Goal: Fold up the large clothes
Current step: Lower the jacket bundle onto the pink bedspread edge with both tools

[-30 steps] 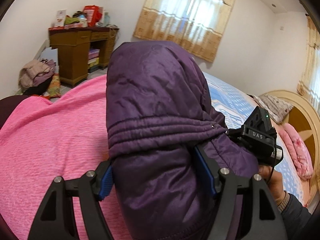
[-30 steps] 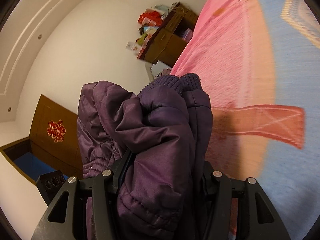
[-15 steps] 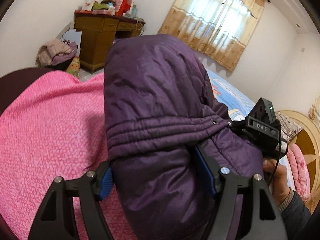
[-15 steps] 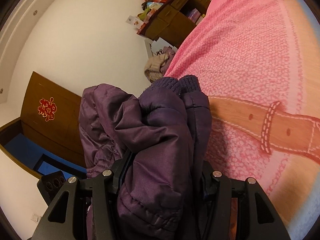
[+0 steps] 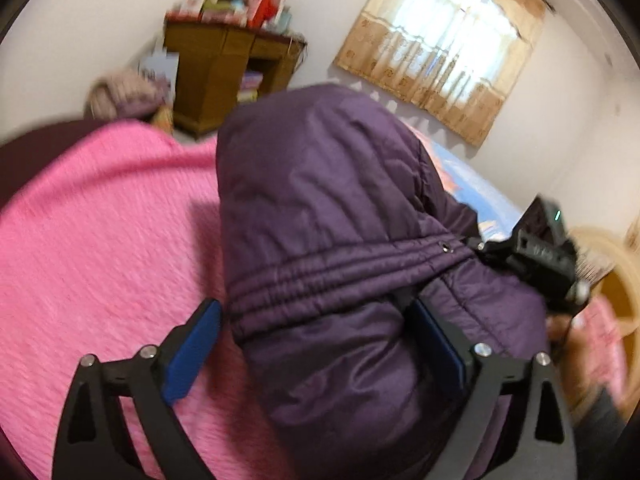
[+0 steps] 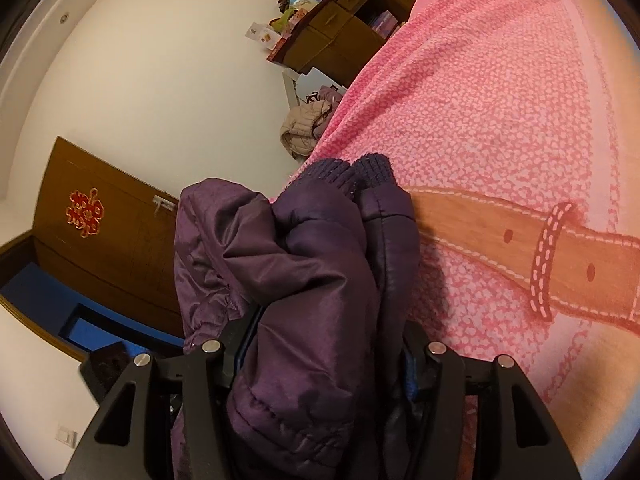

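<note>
left gripper [image 5: 316, 344]: jaws opening; left blue pad clear of purple padded jacket [image 5: 340, 220], frame centre.
right gripper [image 6: 324, 344]: clamped on jacket; knit cuff [image 6: 360, 170] visible here only.
pink blanket [image 6: 480, 120]: beneath.

Left wrist view: looks forward and down, close on the purple jacket [image 5: 320, 208]. Right wrist view: likewise close. Shared: jacket, pink bedspread [image 5: 100, 240], wooden desk [image 6: 340, 32].

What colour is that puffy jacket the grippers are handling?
Dark purple jacket, with a darker knit cuff; the left wrist view shows it best.
</note>
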A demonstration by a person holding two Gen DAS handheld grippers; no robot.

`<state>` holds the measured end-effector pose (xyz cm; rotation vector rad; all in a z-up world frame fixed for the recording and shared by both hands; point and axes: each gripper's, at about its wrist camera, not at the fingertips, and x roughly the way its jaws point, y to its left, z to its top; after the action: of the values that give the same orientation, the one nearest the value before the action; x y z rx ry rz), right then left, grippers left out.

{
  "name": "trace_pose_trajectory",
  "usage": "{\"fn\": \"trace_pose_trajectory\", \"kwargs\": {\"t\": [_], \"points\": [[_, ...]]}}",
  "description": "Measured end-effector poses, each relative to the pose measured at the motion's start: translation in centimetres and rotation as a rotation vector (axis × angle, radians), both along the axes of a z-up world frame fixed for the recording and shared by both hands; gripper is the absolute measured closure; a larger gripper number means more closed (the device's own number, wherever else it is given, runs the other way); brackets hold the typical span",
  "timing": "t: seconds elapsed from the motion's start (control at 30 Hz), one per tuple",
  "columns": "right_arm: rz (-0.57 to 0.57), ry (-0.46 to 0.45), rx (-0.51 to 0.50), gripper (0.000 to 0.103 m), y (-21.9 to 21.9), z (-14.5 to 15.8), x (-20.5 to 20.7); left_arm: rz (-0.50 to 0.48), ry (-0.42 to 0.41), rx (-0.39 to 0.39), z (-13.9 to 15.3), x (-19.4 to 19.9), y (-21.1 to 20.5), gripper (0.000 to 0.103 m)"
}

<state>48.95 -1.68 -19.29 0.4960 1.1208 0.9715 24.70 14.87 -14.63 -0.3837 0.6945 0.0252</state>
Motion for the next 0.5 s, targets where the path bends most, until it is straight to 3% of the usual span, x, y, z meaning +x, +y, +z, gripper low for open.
{"fn": "trace_pose_trajectory", "kwargs": {"t": [0.03, 0.13, 0.5], "points": [[-0.003, 0.004, -0.008, 0.044, 0.2, 0.0, 0.1, 0.013, -0.004, 0.051, 0.2, -0.1, -0.3, 0.001], [-0.007, 0.004, -0.026, 0.042, 0.6, 0.1, 0.1, 0.024, -0.003, 0.097, 0.2, -0.3, -0.7, 0.000], [0.001, 0.073, 0.017, 0.033, 0.3, -1.9, 0.8, 0.003, -0.030, 0.073, -1.1, 1.0, 0.4, 0.000]]}}
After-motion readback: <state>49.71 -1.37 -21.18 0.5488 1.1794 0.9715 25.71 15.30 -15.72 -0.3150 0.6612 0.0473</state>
